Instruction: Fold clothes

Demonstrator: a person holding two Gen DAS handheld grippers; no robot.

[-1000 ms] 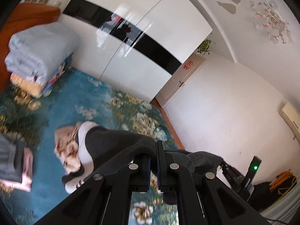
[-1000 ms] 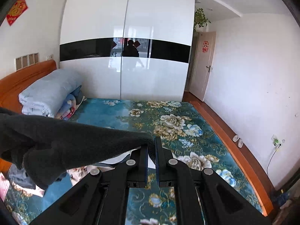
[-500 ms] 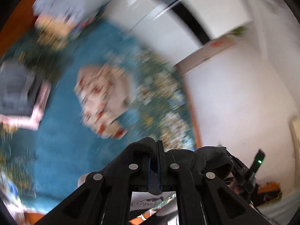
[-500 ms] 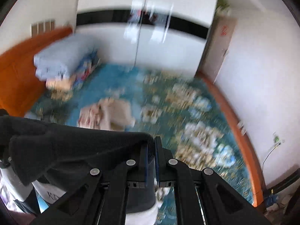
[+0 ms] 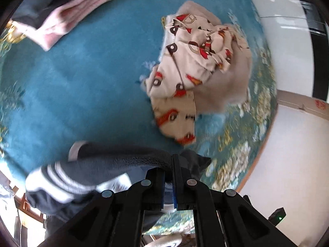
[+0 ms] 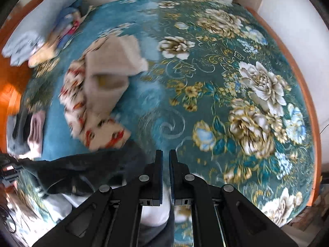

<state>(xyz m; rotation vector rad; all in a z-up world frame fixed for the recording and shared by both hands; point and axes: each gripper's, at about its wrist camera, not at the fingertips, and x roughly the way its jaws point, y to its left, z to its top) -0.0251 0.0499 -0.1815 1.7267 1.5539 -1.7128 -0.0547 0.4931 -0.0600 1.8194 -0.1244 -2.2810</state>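
Bed (image 6: 205,123): covered by a teal spread printed with large white and gold flowers; the flowers crowd its right side in the right wrist view, the left side is plainer blue; an orange wooden rim runs along its right edge
Dark garment (image 5: 115,164): dark grey fleece with white stripes on one end; stretched across the near edge of the bed between the two tongs; in the right wrist view (image 6: 86,170) it lies as a dark band from the left toward the tongs, blurred
Left tongs (image 5: 169,164): clenched on a fold of the dark garment; the cloth bunches up between the blue pads; pointing steeply down at the bed
Right tongs (image 6: 166,158): jaws close together, a thin slit between them; whether the garment's edge is pinched there cannot be told, since the cloth ends in blur just left of the tips
Printed garment (image 5: 197,70): cream cloth with red and brown figures, crumpled in a heap near the middle of the bed, apart from the dark garment; also seen at (image 6: 102,86)
Pink stack (image 5: 67,20): folded pink cloth with a dark piece on top, near the bed's left edge
Bedding pile (image 6: 30,39): rolled pale blue quilt and coloured pillows at the far left corner
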